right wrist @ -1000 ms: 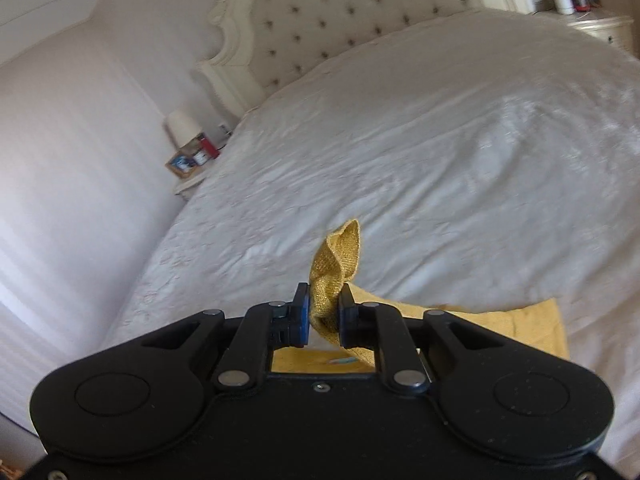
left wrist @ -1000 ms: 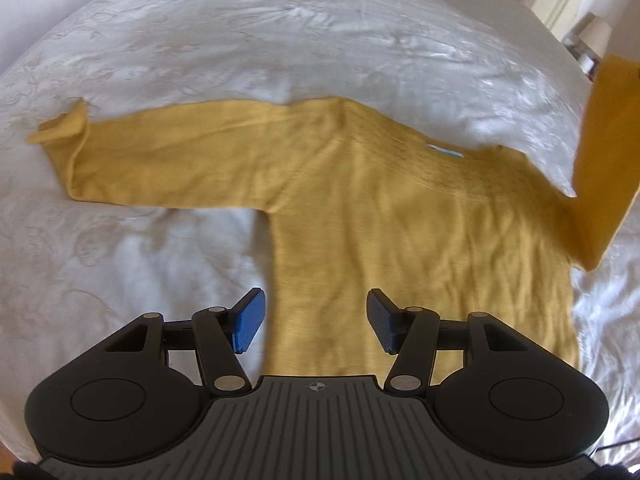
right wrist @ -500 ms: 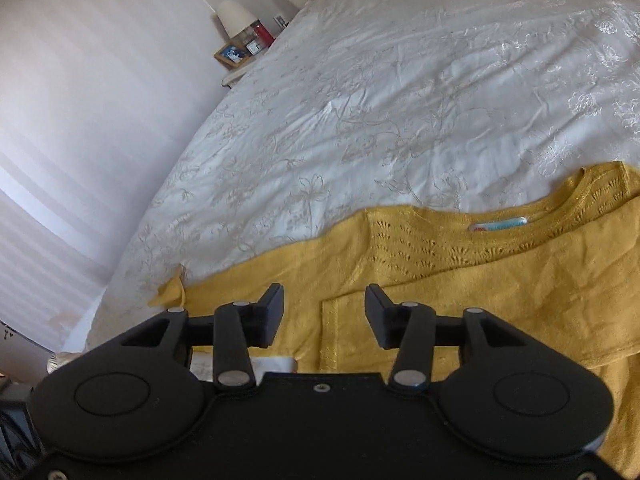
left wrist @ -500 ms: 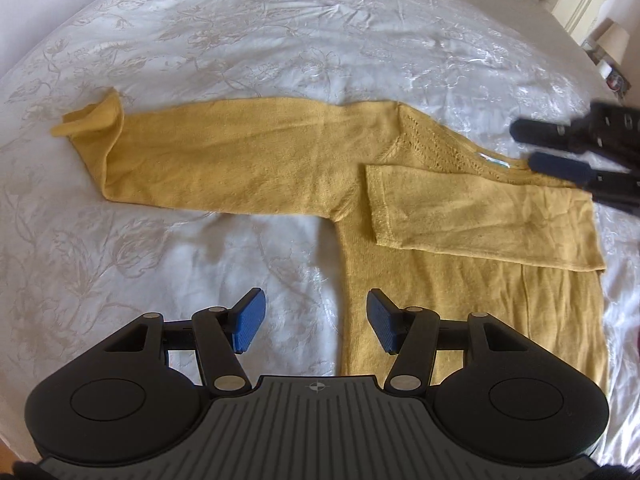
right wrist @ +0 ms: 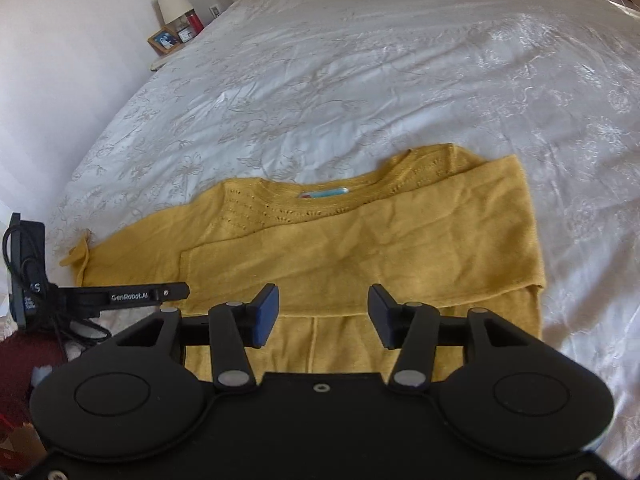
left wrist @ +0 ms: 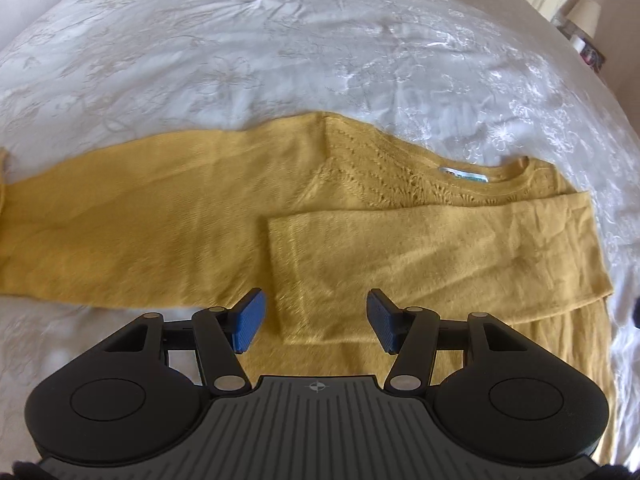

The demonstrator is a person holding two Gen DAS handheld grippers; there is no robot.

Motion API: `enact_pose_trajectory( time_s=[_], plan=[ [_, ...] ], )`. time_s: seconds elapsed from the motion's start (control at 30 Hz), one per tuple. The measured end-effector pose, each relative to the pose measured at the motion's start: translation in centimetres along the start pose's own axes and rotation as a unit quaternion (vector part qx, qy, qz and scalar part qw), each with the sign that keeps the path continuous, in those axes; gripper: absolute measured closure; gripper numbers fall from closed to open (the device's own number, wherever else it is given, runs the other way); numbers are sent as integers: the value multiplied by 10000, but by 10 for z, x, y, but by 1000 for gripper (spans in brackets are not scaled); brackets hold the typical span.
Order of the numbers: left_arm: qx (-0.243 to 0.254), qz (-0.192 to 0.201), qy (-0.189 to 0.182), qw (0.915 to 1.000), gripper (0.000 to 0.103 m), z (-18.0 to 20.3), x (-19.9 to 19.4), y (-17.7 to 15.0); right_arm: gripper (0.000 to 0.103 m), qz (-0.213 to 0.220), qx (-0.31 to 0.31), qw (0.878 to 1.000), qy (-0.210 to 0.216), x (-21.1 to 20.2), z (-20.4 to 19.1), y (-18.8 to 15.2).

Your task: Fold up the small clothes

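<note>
A mustard-yellow knit sweater (left wrist: 360,196) lies flat on the white bedspread (left wrist: 320,60), neck label up. Its right sleeve (left wrist: 440,256) is folded across the chest. Its left sleeve (left wrist: 120,220) is stretched out to the left. My left gripper (left wrist: 314,316) is open and empty, just above the folded sleeve's cuff. My right gripper (right wrist: 322,314) is open and empty, above the sweater (right wrist: 360,248) near the folded sleeve's lower edge. The left gripper's body (right wrist: 132,296) shows at the left of the right wrist view.
A bedside table with a lamp (right wrist: 174,0), a photo frame (right wrist: 163,39) and a red can stands at the bed's far left. Another lamp (left wrist: 584,14) shows in the left wrist view. The bedspread (right wrist: 400,80) spreads wide beyond the sweater.
My right gripper laid the right sleeve across the chest, opened, let it go and drew back. My left gripper moved right and closer to the sweater, staying open.
</note>
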State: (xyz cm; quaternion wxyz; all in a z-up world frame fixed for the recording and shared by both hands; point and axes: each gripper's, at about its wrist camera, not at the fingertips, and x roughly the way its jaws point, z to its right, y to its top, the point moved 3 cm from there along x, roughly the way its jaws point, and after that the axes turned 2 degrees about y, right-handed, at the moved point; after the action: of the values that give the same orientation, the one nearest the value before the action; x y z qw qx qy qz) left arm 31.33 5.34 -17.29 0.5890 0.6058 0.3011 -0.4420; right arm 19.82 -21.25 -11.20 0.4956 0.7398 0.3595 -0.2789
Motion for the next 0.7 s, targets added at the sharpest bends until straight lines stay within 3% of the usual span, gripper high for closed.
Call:
enact_pose_trajectory(
  time_s=[0.13,0.33,0.4,0.43,0.57,0.7],
  plan=[
    [169,-258,145,9994,48,5,24,-4,45,-47,170,9998,-62,-5,17,-3],
    [-361,-307,74,9988,49,-6,34,-2,45,-158,461,9988,-31,7,38,-5],
    [-338,-160,162,9992,66,-4,31,1,45,-221,505,9985,-17,13,45,-3],
    [-269,-91,247,9993,85,-2,28,2,45,-241,504,9984,-19,15,47,-2],
    [-85,193,170,9996,95,6,13,7,45,-287,486,9984,-15,24,54,2],
    [32,641,257,9976,96,10,-15,14,45,-267,539,9982,-27,26,63,6]
  ],
)
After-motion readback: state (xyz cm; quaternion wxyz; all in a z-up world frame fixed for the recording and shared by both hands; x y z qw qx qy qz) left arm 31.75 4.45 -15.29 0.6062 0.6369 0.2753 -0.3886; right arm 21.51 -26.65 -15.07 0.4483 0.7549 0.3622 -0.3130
